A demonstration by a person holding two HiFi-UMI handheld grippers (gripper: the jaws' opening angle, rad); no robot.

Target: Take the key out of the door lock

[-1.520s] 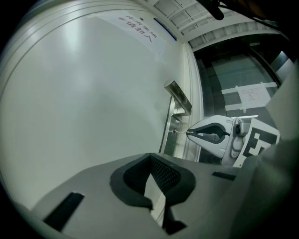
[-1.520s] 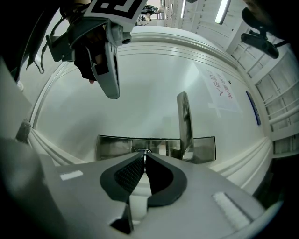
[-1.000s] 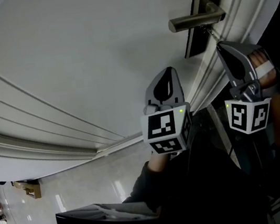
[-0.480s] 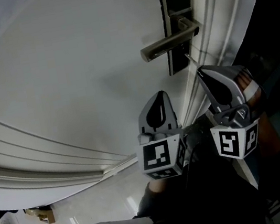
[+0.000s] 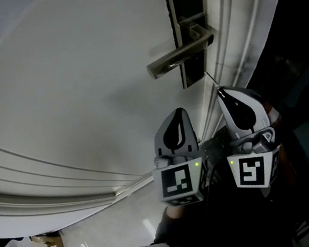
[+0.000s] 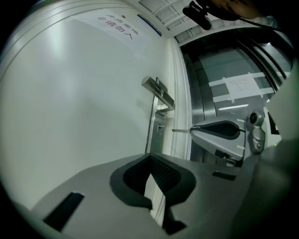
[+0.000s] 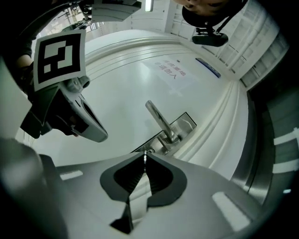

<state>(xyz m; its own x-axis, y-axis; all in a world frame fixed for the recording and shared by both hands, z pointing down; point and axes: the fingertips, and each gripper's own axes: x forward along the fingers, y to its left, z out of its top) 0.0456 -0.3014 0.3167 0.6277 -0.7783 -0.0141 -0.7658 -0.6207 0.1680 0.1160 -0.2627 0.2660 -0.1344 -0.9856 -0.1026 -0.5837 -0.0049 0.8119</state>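
- A white door (image 5: 76, 74) was seen.
- The key (image 6: 180, 130) was pinched by the right hand-held gripper (image 5: 218, 90), at the lock (image 6: 159, 129).
- A straight outward pull was judged needed next.

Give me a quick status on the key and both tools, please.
Left tool shut, empty. Right tool shut on key. Key tip looks just clear of door lock. Nothing in the way seen.

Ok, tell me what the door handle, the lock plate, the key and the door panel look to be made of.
Door handle: metal, likely brushed steel; dull grey sheen along the lever.
Lock plate: seemingly the same brushed metal, soft reflections.
Key: thin bright metal, glinting.
Door panel: smooth white painted surface, satin; the core underneath cannot be told.
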